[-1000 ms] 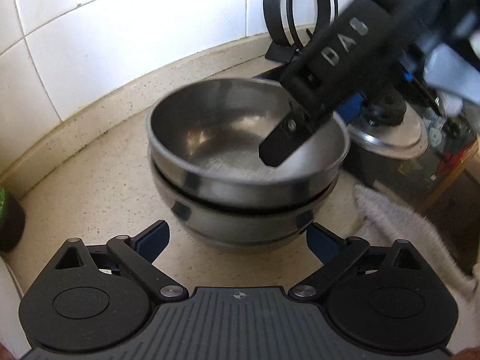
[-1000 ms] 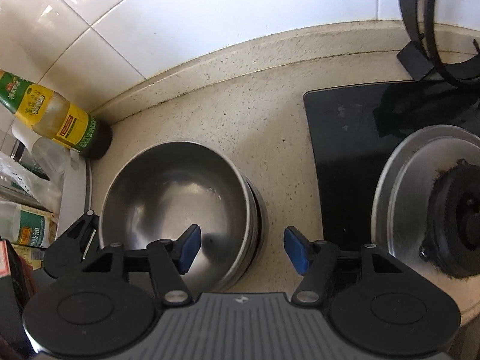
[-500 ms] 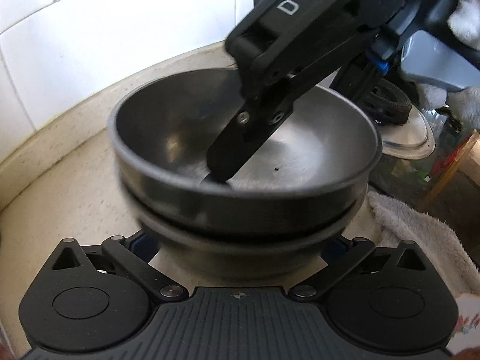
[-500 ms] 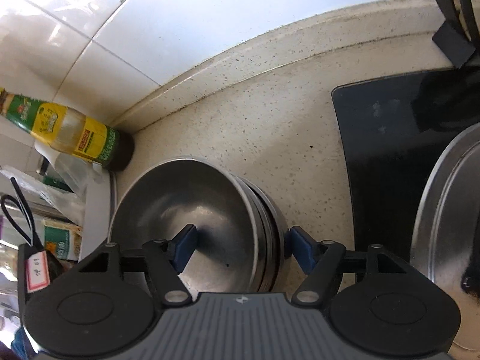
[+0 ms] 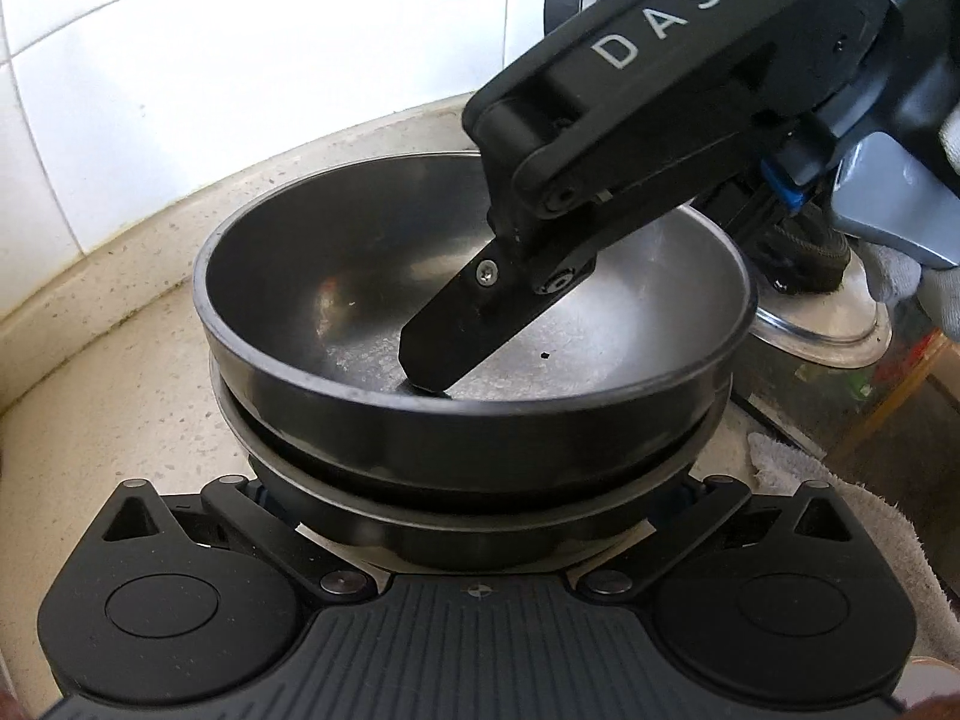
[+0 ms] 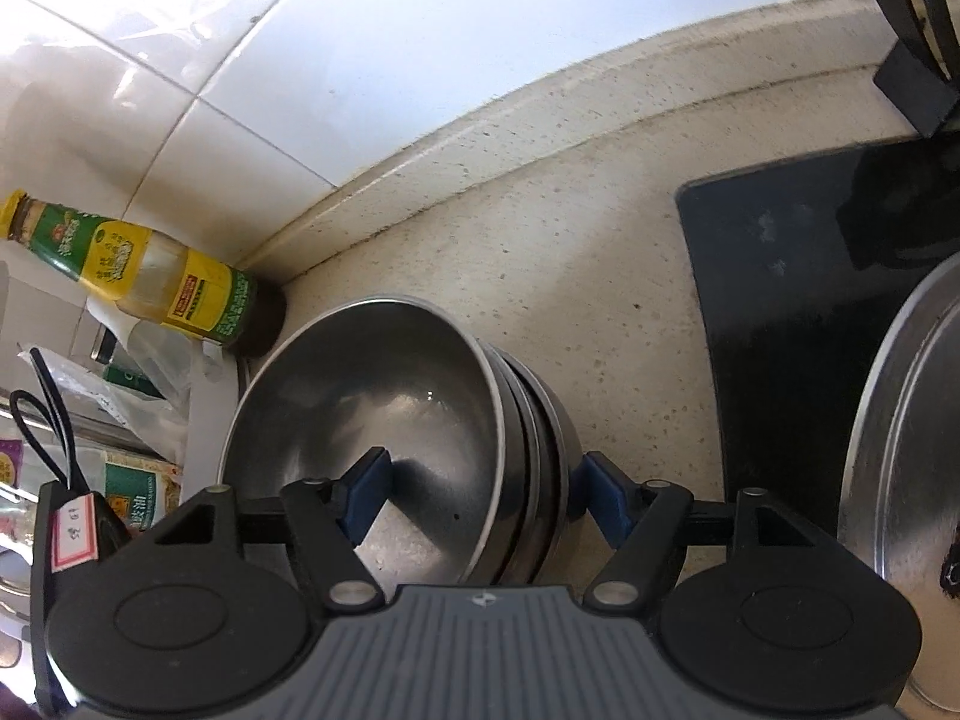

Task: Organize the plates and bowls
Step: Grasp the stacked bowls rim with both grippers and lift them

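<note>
Both tongs on the stacked steel bowls, which sit on the speckled counter between an oil bottle and the black cooktop. My right gripper straddles the stack's wall, one blue pad inside the top bowl, the other outside against the lower bowls; jaws spread wide, grip not confirmed. My left gripper is spread around the base of the stack, fingertips hidden beneath it. Pot lid behind, white cloth to the right
</note>
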`<state>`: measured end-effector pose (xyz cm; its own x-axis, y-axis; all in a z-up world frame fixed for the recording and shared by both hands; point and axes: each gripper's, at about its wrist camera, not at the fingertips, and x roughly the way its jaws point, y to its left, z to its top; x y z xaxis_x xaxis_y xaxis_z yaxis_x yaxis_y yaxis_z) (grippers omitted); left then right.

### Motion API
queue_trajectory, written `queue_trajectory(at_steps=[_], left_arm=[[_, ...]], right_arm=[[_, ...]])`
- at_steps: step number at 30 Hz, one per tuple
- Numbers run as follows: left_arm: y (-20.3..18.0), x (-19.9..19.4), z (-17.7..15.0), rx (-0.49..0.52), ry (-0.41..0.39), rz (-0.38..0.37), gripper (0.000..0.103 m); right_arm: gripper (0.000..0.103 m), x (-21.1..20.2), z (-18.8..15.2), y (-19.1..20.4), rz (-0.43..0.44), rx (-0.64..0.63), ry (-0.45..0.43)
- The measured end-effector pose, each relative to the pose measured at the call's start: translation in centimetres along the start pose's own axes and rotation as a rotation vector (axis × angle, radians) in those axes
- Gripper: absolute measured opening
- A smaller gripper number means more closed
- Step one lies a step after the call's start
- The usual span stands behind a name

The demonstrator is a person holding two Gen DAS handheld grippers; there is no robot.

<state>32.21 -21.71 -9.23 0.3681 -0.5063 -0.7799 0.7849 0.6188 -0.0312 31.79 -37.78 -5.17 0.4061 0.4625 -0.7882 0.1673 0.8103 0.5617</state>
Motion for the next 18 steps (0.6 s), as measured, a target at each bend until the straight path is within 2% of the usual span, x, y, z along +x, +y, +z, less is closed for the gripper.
queue_trajectory(at_steps=[9,18], left_arm=[[-0.5,-2.1,0.9,-0.019,-0.041,0.056,0.103],[-2.1,-6.2,0.0,-0.029,-0.095,0.108,0.103]], right_arm=[[0.078,-2.3,0.7,2.7,-0.002,-0.061,-0.044],[0.078,-5.0,0.4,5.8,-0.001,-0.123,-0.086]])
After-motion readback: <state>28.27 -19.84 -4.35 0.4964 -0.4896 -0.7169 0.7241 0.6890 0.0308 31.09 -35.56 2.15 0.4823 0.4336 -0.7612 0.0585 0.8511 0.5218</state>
